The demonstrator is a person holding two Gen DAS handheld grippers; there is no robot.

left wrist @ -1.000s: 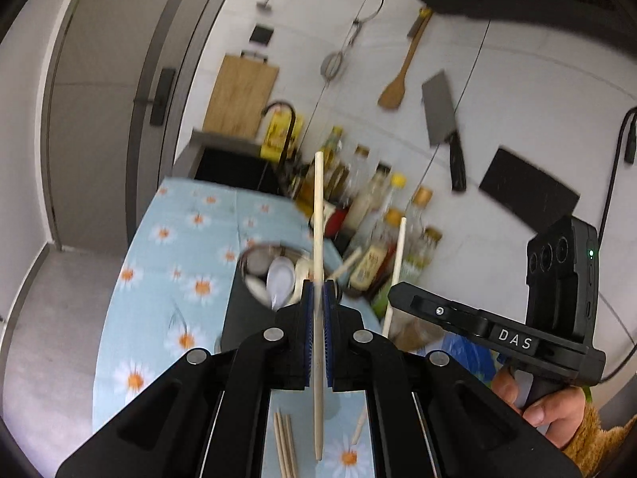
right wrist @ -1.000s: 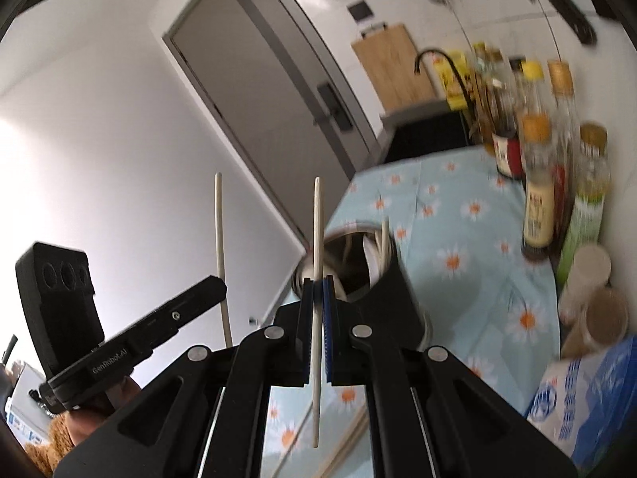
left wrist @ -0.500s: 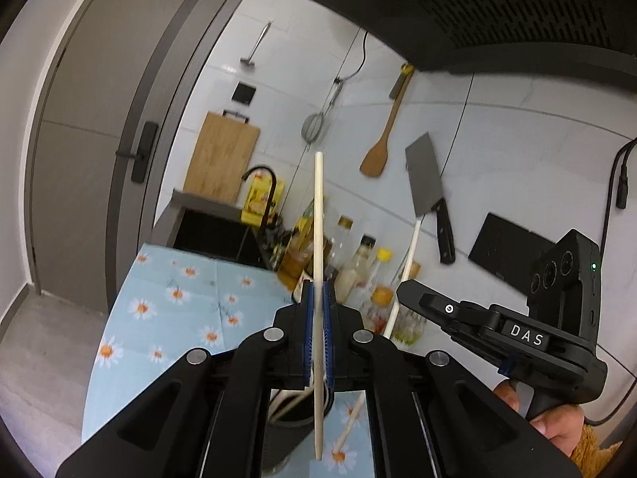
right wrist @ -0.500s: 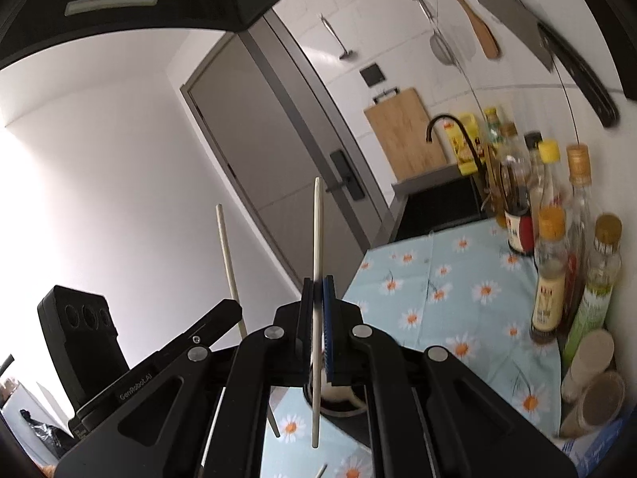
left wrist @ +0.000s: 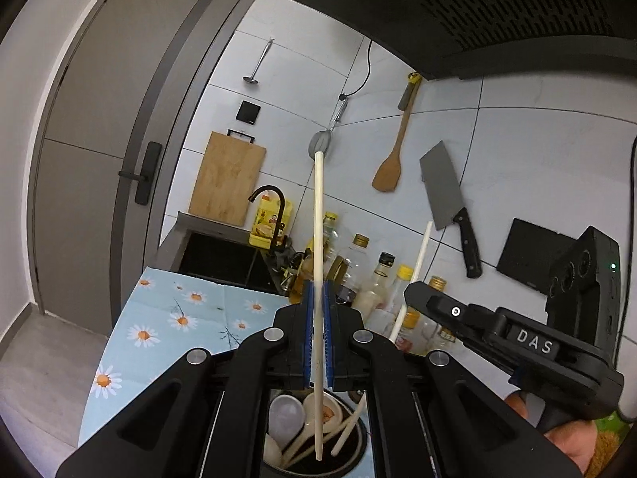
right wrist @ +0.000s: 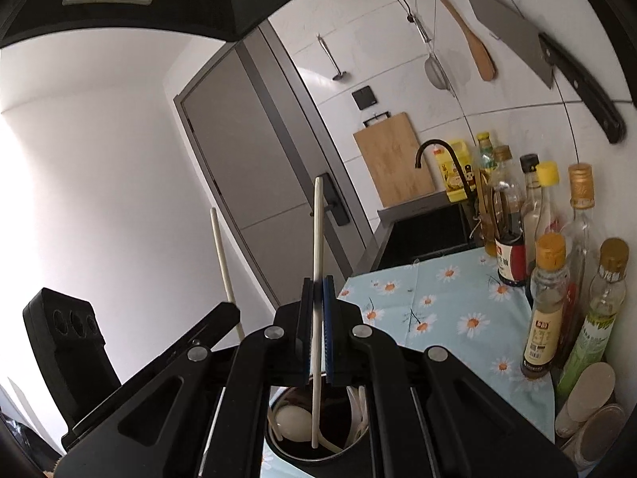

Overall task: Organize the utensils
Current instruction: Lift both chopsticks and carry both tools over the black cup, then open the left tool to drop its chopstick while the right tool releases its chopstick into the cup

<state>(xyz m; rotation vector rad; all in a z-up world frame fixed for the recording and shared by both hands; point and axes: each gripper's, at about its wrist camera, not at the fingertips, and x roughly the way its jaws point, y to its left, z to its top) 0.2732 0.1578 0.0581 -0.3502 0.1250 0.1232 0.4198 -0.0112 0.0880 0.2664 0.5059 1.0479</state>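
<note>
A daisy-print cloth (left wrist: 167, 318) covers the counter; bottles (right wrist: 547, 298) are lined along the tiled wall behind the utensil holder (left wrist: 314, 434). Each chopstick (left wrist: 318, 279) (right wrist: 317, 279) is clamped upright by the left gripper (left wrist: 317, 326) and right gripper (right wrist: 317, 326), tips held over the holder.

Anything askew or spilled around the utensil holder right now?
Nothing stands out. Each tool, left and right, grips one chopstick upright over the utensil holder, which already holds spoons. Bottles stand upright; no spill visible.
</note>
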